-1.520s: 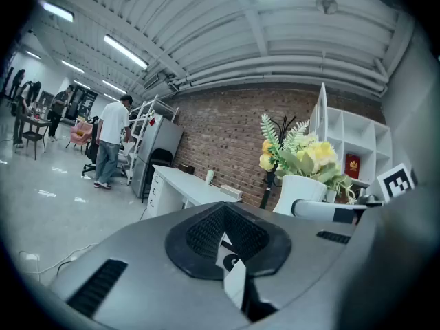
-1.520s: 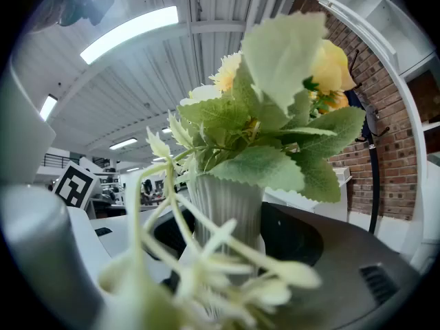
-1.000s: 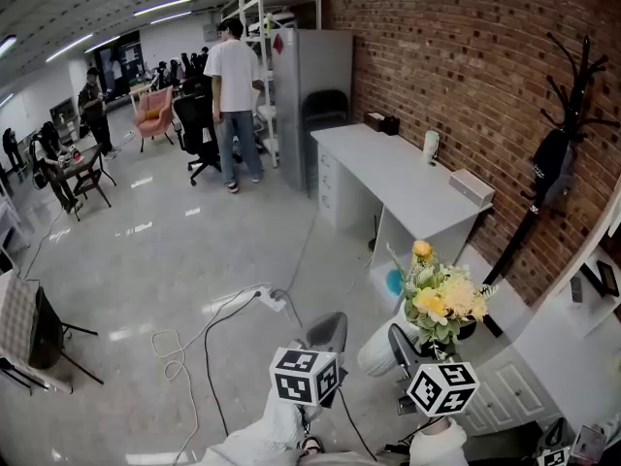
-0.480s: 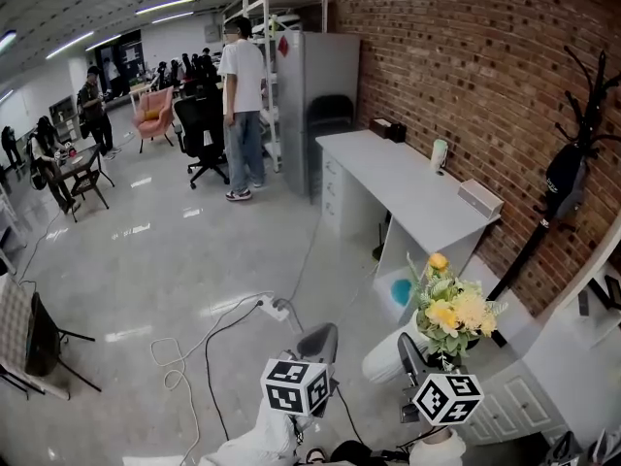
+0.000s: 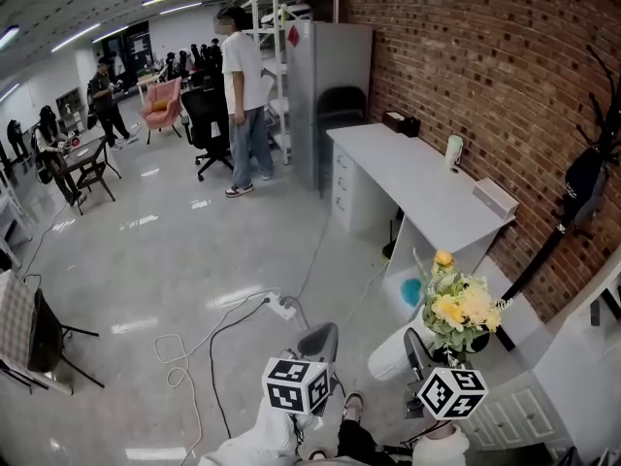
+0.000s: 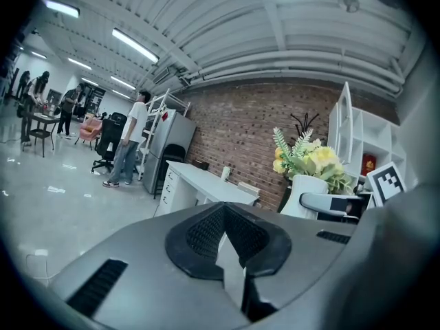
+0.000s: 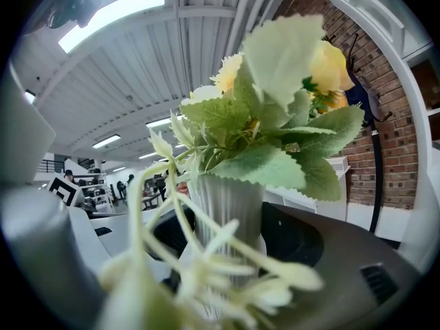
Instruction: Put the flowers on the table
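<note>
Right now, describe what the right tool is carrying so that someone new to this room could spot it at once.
Follow the brick wall to the near end of the long white desk; just short of it the right tool grips a white ribbed vase. It holds yellow flowers with green leaves, the only bouquet in view.

Right gripper (image 5: 430, 359) jaws clamped — left gripper (image 5: 320, 342) seemingly closed.

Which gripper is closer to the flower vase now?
Right. The right gripper grips the ribbed white vase; the left gripper, shut and empty, is apart on its left.
</note>
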Tool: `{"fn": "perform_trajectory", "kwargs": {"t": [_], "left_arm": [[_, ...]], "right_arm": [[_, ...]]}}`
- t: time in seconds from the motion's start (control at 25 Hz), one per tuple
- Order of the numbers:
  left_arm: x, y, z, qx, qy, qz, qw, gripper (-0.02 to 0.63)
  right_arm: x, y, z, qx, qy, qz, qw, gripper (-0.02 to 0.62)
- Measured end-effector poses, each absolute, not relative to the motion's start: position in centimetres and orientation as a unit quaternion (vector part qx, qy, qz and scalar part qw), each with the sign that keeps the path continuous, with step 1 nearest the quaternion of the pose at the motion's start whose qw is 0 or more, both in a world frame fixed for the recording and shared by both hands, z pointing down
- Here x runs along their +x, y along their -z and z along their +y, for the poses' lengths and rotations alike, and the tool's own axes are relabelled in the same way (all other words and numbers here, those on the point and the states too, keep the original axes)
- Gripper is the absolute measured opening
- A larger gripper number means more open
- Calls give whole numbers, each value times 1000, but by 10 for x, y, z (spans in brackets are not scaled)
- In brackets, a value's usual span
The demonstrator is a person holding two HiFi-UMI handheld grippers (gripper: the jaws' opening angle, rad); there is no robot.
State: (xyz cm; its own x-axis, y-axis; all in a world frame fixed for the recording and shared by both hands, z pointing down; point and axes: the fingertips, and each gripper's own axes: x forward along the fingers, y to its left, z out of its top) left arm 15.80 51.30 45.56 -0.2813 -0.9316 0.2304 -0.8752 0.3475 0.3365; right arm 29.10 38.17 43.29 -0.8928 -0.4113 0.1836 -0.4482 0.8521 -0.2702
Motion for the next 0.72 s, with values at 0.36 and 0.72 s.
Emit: {"fn": "perform_trajectory", "kwargs": {"t": [0.36, 0.72], "left_arm": [[102, -445, 445, 553, 67, -810, 181, 6], [57, -440, 353, 550, 72, -812, 183, 6]], "right_arm": [[241, -432, 304, 221, -165, -960, 53, 262], [191, -423, 206, 218, -169, -959, 62, 262]]}}
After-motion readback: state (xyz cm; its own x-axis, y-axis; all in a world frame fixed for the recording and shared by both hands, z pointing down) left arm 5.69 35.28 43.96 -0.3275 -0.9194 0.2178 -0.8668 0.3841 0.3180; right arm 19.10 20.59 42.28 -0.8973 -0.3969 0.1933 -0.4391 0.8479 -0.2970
